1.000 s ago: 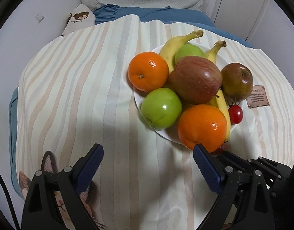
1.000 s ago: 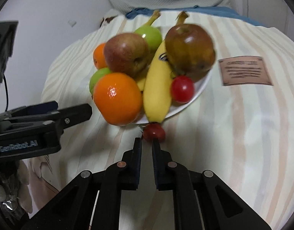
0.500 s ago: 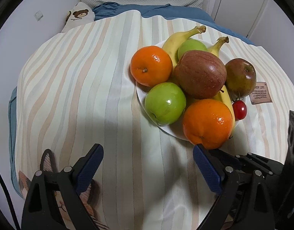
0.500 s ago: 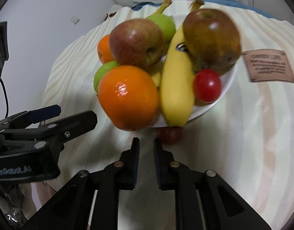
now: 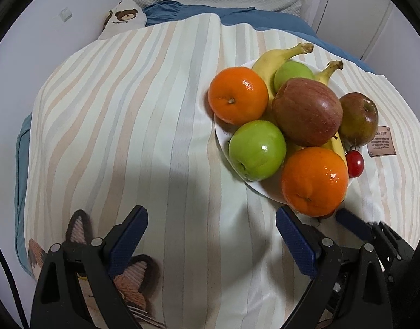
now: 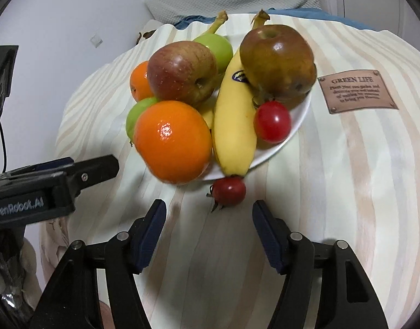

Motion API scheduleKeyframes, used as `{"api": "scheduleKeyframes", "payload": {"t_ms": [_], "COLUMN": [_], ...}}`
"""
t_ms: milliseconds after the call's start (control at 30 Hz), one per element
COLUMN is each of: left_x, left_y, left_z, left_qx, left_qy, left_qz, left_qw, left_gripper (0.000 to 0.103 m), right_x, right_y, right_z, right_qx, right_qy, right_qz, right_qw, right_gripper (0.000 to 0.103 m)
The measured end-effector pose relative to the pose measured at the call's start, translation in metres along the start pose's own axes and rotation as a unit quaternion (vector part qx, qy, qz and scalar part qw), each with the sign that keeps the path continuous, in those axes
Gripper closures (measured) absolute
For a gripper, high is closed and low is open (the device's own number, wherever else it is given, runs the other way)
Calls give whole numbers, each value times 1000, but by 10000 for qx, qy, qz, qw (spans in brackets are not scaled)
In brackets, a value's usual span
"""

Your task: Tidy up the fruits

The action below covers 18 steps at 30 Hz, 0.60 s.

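Glossy round fruit is heaped on a smooth white plate [image 6: 297, 126]. One small red tomato [image 6: 228, 190] lies off it on striped cloth [image 5: 144, 126] — just ahead of the right gripper [image 6: 208, 216], whose ribbed jaws have just been opening, nothing between them. The left gripper [image 5: 211, 226] is spread wide, empty.

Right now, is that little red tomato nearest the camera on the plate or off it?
Off. The small tomato lies on the striped cloth just outside the white plate's rim.

The striped cloth [image 6: 333, 164] looks soft and matt, with a leather-like patch [image 6: 356, 91] fixed by metal rivets. The oranges [image 6: 173, 141], apples [image 6: 182, 72] and cherry tomato [image 6: 228, 190] have glossy skin, and the white plate [image 6: 300, 120] is smooth and shiny. The gripper pads [image 6: 152, 235] are rough blue rubber on matt black plastic.
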State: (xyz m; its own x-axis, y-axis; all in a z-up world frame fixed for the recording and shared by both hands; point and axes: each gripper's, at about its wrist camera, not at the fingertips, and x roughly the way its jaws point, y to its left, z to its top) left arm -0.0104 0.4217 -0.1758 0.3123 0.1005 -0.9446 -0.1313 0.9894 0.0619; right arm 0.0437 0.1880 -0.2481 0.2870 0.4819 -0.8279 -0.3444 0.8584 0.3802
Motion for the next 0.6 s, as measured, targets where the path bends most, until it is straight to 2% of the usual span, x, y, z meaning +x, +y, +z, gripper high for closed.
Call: {"api": "scheduleKeyframes", "payload": {"t_ms": [67, 133, 200, 433, 600], "left_x": [0, 0, -1, -6, -16], "left_y": [0, -1, -2, -1, -7], "left_z": [-2, -3, -4, -3, 0], "left_qx": [-4, 11, 25, -5, 82], "left_qy": [8, 3, -10, -81, -348], "left_qz": [7, 24, 37, 18, 45], "left_qw": [10000, 10000, 10000, 10000, 9994], "left_gripper": [7, 7, 7, 7, 7], "right_x": [0, 8, 14, 12, -29], "right_y": [-2, 1, 5, 9, -8], "right_z": [2, 5, 6, -1, -1], "right_qx": [-129, -263, -388, -612, -300], "right_qy": [-99, -161, -147, -259, -661], "right_qz": [-110, -311, -542, -674, -519], "right_qw": [9998, 9990, 9977, 9955, 9960], "right_gripper": [37, 47, 64, 67, 67]}}
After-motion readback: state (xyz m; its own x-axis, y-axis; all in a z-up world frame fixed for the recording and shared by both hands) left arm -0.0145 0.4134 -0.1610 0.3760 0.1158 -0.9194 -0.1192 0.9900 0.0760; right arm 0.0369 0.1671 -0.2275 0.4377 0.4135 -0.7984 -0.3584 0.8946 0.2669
